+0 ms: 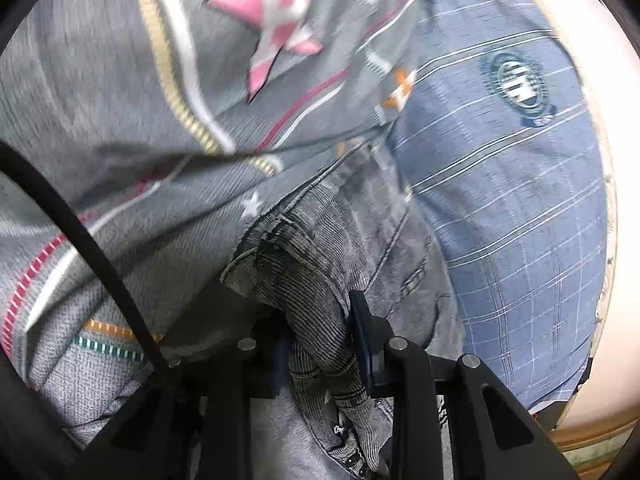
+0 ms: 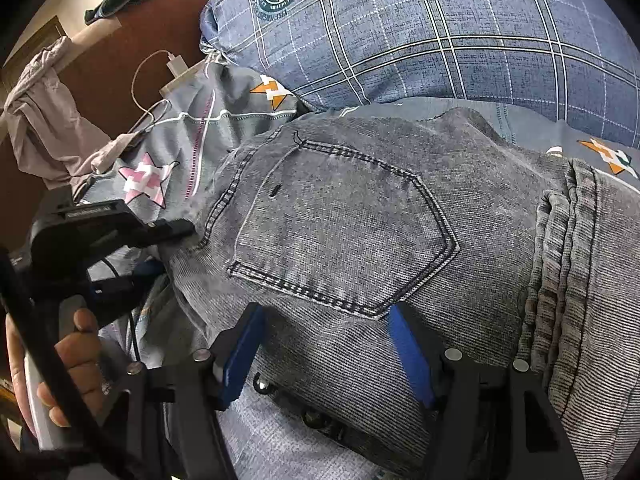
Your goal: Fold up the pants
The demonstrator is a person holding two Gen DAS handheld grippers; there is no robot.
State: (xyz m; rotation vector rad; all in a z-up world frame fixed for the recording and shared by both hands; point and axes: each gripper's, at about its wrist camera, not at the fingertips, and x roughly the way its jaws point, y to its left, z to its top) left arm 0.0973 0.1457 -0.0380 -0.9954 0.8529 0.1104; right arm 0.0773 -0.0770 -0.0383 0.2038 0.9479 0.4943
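Judging by the thick twill and heavy double stitching, these grey jeans (image 2: 352, 216) are weighty, limp cloth: they will sag and drag, not slide, and nothing about them is fragile. They lie on a bed over a grey star-patterned sheet (image 1: 120, 80), their upper part reaching toward a blue plaid pillow (image 2: 460, 32), with the back pocket (image 2: 344, 236) facing up.

My left gripper (image 1: 320, 336) is clamped on a bunched edge of the jeans, apparently at the waistband: in the left wrist view the denim stands pinched between the two pads, gathered into ridges. In the right wrist view that same gripper sits at the left edge of the cloth, with my left hand (image 2: 76, 360) on its handle.

My right gripper (image 2: 328, 344) holds nothing. Its blue pads (image 2: 412, 356) stand wide apart, straddling the denim just below the pocket's point without pinching it; whether the tips press on the cloth I cannot tell.

The stiffest places are the seams, and the thick rolled band (image 2: 568, 272) at the right looks firmest of all. A grip there should carry several layers together, whereas a pinch on the flat pocket panel would likely lift one layer and leave the rest behind. With one side already held, I would take the opposite edge so the fold comes over evenly. Metal rivets (image 2: 262, 385) near my right pads could make a pad slip.
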